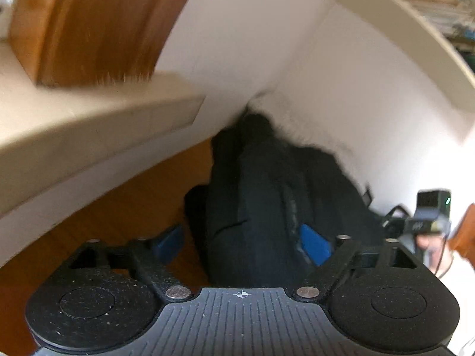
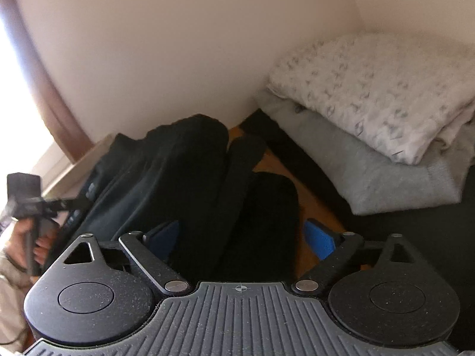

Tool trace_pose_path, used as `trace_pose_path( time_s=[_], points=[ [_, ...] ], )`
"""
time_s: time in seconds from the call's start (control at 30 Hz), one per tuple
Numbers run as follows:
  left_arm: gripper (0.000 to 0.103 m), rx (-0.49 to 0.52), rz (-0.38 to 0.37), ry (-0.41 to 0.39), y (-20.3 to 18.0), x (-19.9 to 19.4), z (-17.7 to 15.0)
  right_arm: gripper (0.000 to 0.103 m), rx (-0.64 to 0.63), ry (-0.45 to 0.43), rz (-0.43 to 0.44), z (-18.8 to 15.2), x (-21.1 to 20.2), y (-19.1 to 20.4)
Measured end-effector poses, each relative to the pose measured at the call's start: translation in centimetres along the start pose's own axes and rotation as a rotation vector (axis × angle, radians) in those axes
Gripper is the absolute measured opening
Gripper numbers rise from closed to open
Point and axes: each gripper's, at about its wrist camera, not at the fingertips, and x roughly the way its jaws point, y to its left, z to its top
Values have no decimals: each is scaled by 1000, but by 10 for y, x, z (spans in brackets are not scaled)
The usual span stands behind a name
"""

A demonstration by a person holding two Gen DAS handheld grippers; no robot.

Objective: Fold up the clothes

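Black clothing (image 2: 184,178) is being seen bunched up on a wooden surface (image 2: 308,204), close against a pale wall (image 2: 178,44); in the left wrist view the same dark fabric (image 1: 261,207) is being shown in a blurred heap at the foot of that wall. A stack of folded items is being kept to the right of it, with a patterned white piece (image 2: 371,89) lying on a grey garment (image 2: 386,178), both resting on a dark cloth (image 2: 415,237). A cream shelf edge (image 1: 89,127) is being shown at the upper left of the left wrist view, with a wooden panel (image 1: 98,23) above it. The left gripper (image 1: 241,244) is being held with its blue pads wide apart on either side of the black fabric, not closed on it. The right gripper (image 2: 242,237) is likewise being held spread wide, with folds of the black garment lying between its fingers. A hand (image 2: 35,243) is being seen around the other gripper's handle.
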Motion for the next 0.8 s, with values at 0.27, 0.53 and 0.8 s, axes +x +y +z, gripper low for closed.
trace_pose_path(
  time_s=[0.27,0.53,0.8],
  points=[
    [96,-19,-87,70,10,29,9,88,-26,10,49,3,22,-2],
    [70,45,-96,107,-7,42,14,47,23,-14,127,-5,25,-3],
    [60,143,-131,14,-29,23,15,38,-152,-197,90,-13,-18,44]
  ],
)
